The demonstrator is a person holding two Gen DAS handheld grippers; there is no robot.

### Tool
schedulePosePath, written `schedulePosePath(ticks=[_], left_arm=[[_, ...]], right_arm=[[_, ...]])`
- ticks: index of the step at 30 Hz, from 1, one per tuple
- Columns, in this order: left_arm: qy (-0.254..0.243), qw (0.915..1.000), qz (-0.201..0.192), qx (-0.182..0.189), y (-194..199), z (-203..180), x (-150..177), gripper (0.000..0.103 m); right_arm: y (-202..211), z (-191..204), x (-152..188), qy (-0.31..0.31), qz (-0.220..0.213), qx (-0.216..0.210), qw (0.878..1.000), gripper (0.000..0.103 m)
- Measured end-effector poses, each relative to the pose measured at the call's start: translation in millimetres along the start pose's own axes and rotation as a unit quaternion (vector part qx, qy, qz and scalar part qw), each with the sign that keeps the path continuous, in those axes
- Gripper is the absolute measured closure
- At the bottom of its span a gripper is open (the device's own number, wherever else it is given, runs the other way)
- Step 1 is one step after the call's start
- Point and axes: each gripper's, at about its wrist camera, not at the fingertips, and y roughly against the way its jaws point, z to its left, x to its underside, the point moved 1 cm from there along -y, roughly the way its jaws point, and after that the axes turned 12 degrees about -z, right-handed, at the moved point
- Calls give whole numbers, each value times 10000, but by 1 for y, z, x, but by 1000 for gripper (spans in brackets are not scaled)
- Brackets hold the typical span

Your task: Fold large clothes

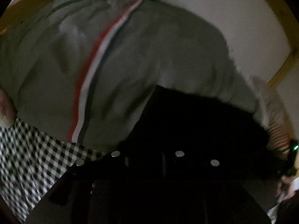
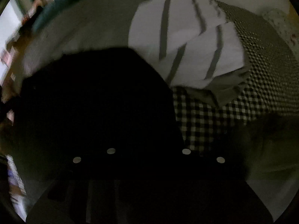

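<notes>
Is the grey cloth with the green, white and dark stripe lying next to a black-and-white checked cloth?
Not quite: the stripe on the grey cloth is red, white and dark, as the left wrist view shows. It does lie next to the black-and-white checked cloth.

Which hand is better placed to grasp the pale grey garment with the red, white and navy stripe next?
Probably left: the pale grey striped garment fills its wrist view just ahead. The right view shows instead black fabric, a white grey-striped cloth and checked cloth.

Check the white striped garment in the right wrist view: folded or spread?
Folded, roughly. The white striped garment lies bunched in overlapping layers, its dark stripes meeting at angles, on the black-and-white checked cloth.
</notes>
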Motion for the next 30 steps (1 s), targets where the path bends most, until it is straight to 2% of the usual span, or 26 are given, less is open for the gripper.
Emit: schedulePosePath(ticks=[1, 2, 3, 4, 5, 6, 7, 8, 10, 11, 13, 14, 15, 17, 20, 23, 24, 25, 27, 30], left_arm=[[-86, 9997, -120, -175, 4, -2, -3, 66], [-155, 9992, -289, -249, 12, -5, -8, 53], [-288, 9980, -515, -218, 27, -12, -11, 44], [-408, 9963, -715, -231, 42, -17, -13, 36], [-668, 9913, -1091, -312, 77, -34, -8, 22], [-1004, 9848, -1359, -402, 98, -45, -5, 14], [-1242, 9805, -1464, -410, 111, -59, 2, 8], [-1560, 9753, -1518, -387, 133, -78, 24, 5], [-1940, 9716, -1328, -266, 148, -105, 68, 5], [-2135, 9676, -1297, -356, 149, -118, 97, 5], [-2478, 9607, -950, -813, 128, -128, 141, 5], [-2526, 9603, -676, -969, 106, -127, 160, 5], [-2414, 9632, -710, -949, 102, -122, 165, 4], [-1999, 9714, -932, -876, 101, -107, 170, 4], [-1973, 9695, -982, -1074, 97, -104, 176, 4], [-1921, 9700, -1007, -1098, 98, -105, 178, 4], [-1922, 9701, -1002, -1091, 91, -111, 173, 4], [-1917, 9703, -1001, -1082, 93, -111, 175, 4], [-1918, 9705, -994, -1066, 91, -116, 179, 4], [-1920, 9710, -953, -1064, 88, -115, 175, 4]], right_arm=[[-2, 3, 0, 56, 26, 84, 9999, 62], [-2, 4, -2, 89, 31, 169, 9998, 56], [9, 6, -4, 113, -51, 242, 9996, 54], [20, 8, -8, 125, -135, 237, 9995, 43], [37, 12, -7, 136, -285, 252, 9992, 23], [72, 19, -4, 155, -699, 247, 9971, 13], [93, 25, 0, 194, -1014, 183, 9945, 3], [115, 40, 10, 310, -1200, 108, 9922, 3], [133, 68, 34, 486, -1204, -8, 9915, 3], [132, 85, 49, 577, -1120, -48, 9920, 3], [104, 111, 78, 839, -692, 68, 9940, 3], [87, 119, 90, 994, -465, 209, 9937, 3], [62, 127, 105, 1196, -282, 411, 9916, 3], [48, 124, 113, 1030, -431, 496, 9925, 2], [58, 125, 111, 810, -257, 600, 9946, 3], [96, 133, 112, 792, -729, 756, 9913, 3], [98, 135, 116, 863, -730, 832, 9901, 3], [89, 138, 124, 1059, -629, 974, 9876, 3], [69, 135, 134, 1275, -740, 1043, 9836, 3], [63, 133, 129, 1153, -573, 994, 9867, 3]])
